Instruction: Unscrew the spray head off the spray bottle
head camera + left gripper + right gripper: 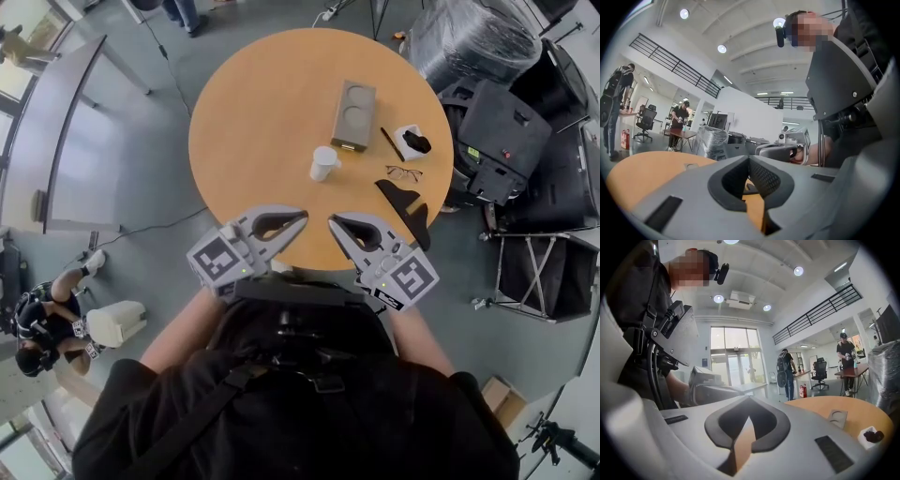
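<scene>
Both grippers hover over the near edge of the round orange table [262,103], held by a person in black. My left gripper [304,216] and right gripper [331,221] point toward each other, tips a little apart. Each is shut with nothing between its jaws. In the left gripper view the left gripper [749,158] has its pads together, with the right gripper [780,150] beyond. The right gripper view shows the right gripper [749,400] shut too. I cannot make out a spray bottle; a small white cup-like container [323,162] stands mid-table, beyond both grippers.
On the table lie a cardboard cup tray [353,114], a pen [392,143], glasses [403,172], a white dish holding something black [411,141] and a black flat shape [405,204] at the near right edge. Black cases [497,131] crowd the right. A person crouches at lower left [47,319].
</scene>
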Demonstrator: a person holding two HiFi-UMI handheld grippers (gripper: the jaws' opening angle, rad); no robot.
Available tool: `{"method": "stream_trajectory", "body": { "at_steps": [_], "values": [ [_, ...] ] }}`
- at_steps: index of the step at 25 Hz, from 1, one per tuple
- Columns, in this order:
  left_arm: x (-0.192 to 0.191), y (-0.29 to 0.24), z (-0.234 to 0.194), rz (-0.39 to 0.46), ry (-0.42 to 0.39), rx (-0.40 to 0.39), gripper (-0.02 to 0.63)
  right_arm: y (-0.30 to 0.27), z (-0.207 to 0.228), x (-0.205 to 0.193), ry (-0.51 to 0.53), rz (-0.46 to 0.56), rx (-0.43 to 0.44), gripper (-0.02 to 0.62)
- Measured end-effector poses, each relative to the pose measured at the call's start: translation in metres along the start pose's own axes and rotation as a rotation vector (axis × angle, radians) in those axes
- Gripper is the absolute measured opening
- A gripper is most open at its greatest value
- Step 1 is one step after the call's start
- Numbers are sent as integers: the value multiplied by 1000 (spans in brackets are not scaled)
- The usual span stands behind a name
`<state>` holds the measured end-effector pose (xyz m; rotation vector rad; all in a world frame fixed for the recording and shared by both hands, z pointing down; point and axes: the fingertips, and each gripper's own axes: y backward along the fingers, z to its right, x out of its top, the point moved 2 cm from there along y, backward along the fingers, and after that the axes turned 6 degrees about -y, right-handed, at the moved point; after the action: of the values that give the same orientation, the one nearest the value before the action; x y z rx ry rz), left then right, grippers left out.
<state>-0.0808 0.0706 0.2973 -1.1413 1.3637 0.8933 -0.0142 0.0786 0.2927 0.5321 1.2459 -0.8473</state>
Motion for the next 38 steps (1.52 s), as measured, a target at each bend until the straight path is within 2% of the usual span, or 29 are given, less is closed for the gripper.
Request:
{"method": "stream_trajectory", "body": {
  "at_steps": [7, 12, 17, 23, 29, 34, 38],
  "values": [
    [-10, 10, -44, -2, 16, -46, 0, -35, 18, -2, -1, -19, -66, -5],
    [-22, 9, -70, -6, 22, -49, 2, -47, 40, -2, 7, -22, -106, -5],
    [-37, -12, -86, -36, 24, -21, 2, -45, 78, -7, 2, -28, -110, -5],
    [-61, -39, -112, -80, 13, 61, 12, -50, 126, -21, -2, -60, -63, 14],
    [-109, -67, -146, -134, -66, 124, 48, -67, 174, -40, -12, -72, 14, 57],
    [-167, -84, -176, -166, -17, 181, 78, -80, 201, -69, -7, -88, 7, 61],
    [-213, -99, -198, -175, -49, 213, 110, -87, 215, -101, -30, -101, -10, 60]
  ]
}}
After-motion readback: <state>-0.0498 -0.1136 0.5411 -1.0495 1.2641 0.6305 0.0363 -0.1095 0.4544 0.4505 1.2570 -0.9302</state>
